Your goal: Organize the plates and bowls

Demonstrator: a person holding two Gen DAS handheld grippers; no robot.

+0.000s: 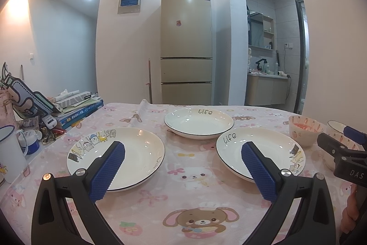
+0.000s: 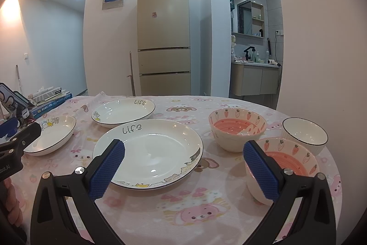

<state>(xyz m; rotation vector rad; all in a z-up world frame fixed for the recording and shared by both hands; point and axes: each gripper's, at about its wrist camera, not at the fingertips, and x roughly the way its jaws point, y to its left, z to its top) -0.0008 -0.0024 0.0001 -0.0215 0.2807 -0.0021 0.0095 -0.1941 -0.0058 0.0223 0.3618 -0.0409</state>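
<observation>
Three white plates lie apart on the pink cartoon tablecloth: a left plate, a far plate lettered "life", and a right plate, which is the near plate in the right wrist view. Further right stand two strawberry bowls, one far and one near, and a white bowl. My left gripper hangs open above the cloth between the left and right plates. My right gripper is open too, over the gap between the near plate and the near strawberry bowl. Neither holds anything.
A pile of books and a white mug crowd the table's left edge. A tall beige fridge stands behind the table. The round table edge curves close past the bowls. A person's hand shows at right.
</observation>
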